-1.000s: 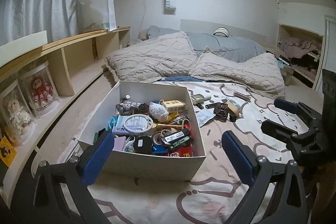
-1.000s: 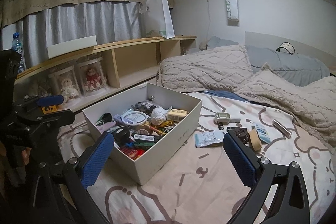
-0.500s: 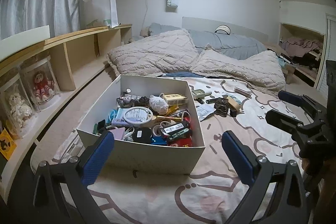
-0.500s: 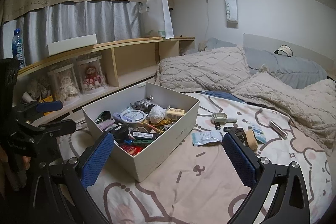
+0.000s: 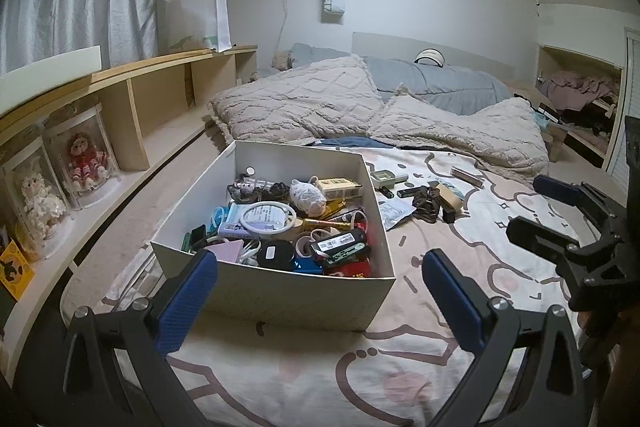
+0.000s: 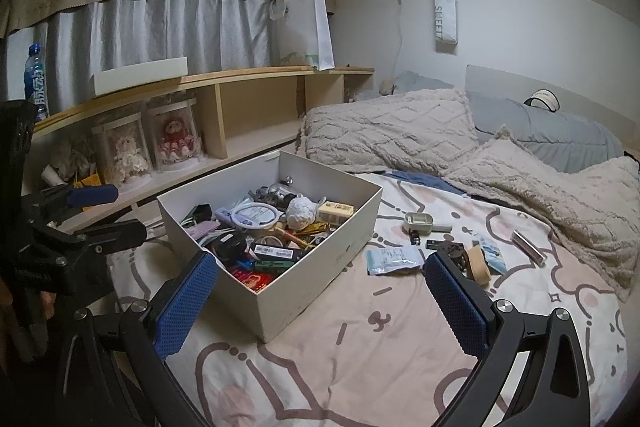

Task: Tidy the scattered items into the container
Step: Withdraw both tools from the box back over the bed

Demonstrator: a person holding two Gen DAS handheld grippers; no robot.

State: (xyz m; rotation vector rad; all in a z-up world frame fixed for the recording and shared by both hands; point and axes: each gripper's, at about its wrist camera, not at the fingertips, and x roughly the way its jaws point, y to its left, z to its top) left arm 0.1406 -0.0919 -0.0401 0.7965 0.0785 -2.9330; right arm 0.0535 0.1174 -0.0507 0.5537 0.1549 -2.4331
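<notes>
Bed (image 5: 440,367) holds full box (image 5: 280,301); both claws apart, empty; water bottle (image 6: 36,79) only in right view.

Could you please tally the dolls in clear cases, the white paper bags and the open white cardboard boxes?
Dolls in clear cases: 2, cream-dressed doll and red-dressed doll
White paper bags: 2, shelf bag and wall-hung bag
Open white cardboard box: 1
Total: 5
</notes>
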